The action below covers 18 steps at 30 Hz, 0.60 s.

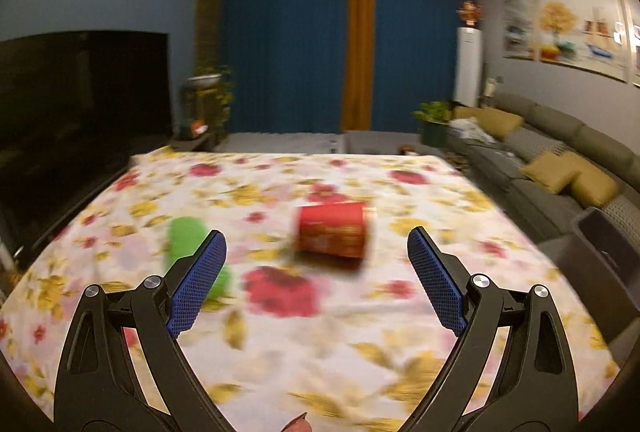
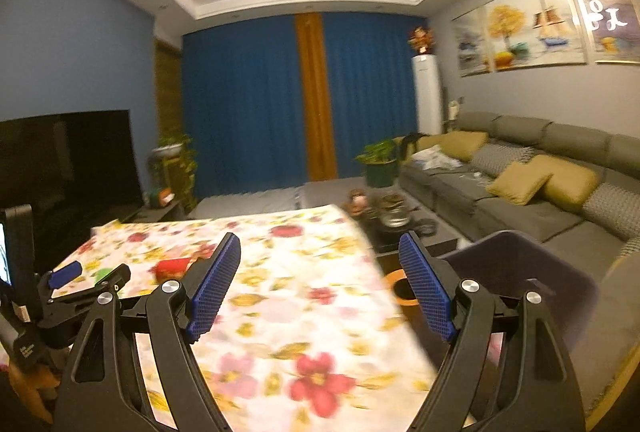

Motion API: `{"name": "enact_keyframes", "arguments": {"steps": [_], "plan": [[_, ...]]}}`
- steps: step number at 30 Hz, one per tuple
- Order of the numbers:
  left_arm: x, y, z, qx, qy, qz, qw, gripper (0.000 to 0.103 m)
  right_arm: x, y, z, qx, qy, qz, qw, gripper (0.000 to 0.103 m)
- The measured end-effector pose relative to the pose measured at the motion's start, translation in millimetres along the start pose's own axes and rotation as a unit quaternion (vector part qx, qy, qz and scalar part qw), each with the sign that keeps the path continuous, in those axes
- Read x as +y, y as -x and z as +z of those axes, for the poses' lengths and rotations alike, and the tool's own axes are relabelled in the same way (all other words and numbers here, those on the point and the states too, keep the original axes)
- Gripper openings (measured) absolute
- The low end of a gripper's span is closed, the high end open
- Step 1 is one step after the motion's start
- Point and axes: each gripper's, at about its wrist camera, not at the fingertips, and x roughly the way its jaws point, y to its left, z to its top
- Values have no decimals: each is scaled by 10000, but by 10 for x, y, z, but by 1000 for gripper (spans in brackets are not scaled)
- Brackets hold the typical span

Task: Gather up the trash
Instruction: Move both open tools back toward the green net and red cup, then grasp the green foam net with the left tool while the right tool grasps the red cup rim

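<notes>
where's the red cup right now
The red cup lies on its side mid-table on the floral tablecloth, right of the green item, ahead of the open left gripper.

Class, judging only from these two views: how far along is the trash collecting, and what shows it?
Done: nothing visibly; whether trash lies in the dark bin cannot be seen. In hand: nothing; the left gripper and right gripper are both open and empty. Left: the red cup and the green object lie on the floral tablecloth.
</notes>
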Motion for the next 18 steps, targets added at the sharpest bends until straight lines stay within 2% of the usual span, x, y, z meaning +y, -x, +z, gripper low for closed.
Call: {"name": "enact_keyframes", "arguments": {"steps": [5, 10, 18], "plan": [[436, -209, -23, 148, 285, 331, 9989, 90, 418, -402, -35, 277, 41, 359, 9990, 79], [710, -424, -38, 348, 634, 411, 9965, 90, 782, -779, -134, 561, 154, 539, 9968, 79], [939, -574, -27, 434, 1007, 509, 9927, 90, 1296, -1310, -365, 913, 457, 707, 9923, 76]]}}
